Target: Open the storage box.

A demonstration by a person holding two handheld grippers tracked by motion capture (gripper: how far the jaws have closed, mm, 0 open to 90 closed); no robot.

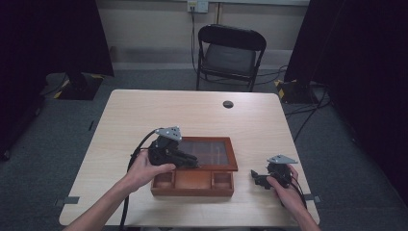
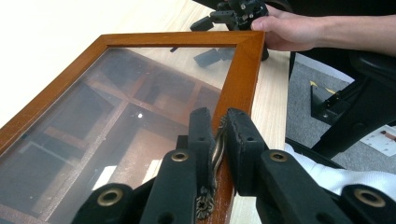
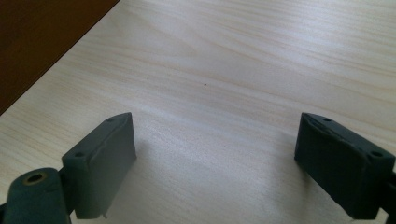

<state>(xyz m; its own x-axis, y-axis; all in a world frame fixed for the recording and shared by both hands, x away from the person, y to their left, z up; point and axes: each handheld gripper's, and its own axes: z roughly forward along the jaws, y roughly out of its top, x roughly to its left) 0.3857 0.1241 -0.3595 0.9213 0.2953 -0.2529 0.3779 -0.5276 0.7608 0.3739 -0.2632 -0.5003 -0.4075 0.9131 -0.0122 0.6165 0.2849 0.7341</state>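
1. No text, label, brand, number or sign can be read in the high view, the left gripper view or the right gripper view.
2. Box lid [image 2: 239,70]: plain wood frame and glass, no lettering.
3. Latch [image 2: 215,154]: ornamental brass, no marking legible.
4. Table [image 3: 243,70]: bare wood grain, no marking.
5. Wall socket [image 1: 197,6]: too small to tell any marking.
6. Floor plate [image 2: 383,137] at the right edge of the left gripper view: small dark marks, too blurred to read.
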